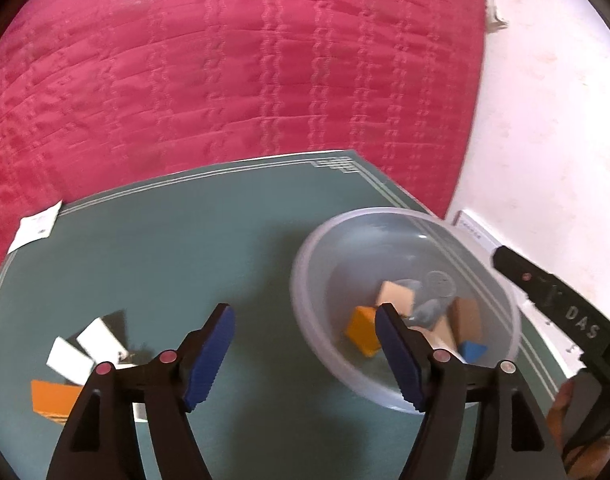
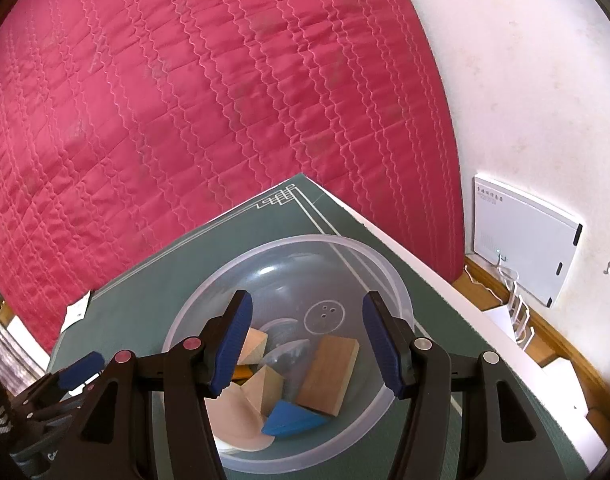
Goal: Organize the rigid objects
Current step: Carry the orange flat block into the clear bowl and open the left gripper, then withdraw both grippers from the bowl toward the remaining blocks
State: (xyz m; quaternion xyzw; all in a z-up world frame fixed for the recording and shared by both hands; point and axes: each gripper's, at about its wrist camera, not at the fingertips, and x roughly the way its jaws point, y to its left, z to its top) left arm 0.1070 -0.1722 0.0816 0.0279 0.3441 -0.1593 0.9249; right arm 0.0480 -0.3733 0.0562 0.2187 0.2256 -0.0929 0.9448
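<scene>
A red quilted bed (image 1: 225, 72) fills the background, with a pale wall (image 2: 525, 100) to its right. In front lies a green mat (image 1: 225, 240) on the surface. On the mat's right part stands a clear plastic bowl (image 2: 369, 256) holding the blocks – a brown wooden block (image 2: 329, 376), a blue wedge (image 2: 293, 418), an orange block (image 1: 361, 330) and several pale wooden pieces (image 2: 269, 388). White and orange cards (image 1: 69, 356) lie on the mat well to the left of the bowl. The left hand-held gripper (image 1: 305, 356) hangs at the bowl's left rim, jaws apart and empty. The right hand-held gripper (image 2: 307, 344) hangs over the bowl – jaws parted, gripping nothing, the blocks below them
</scene>
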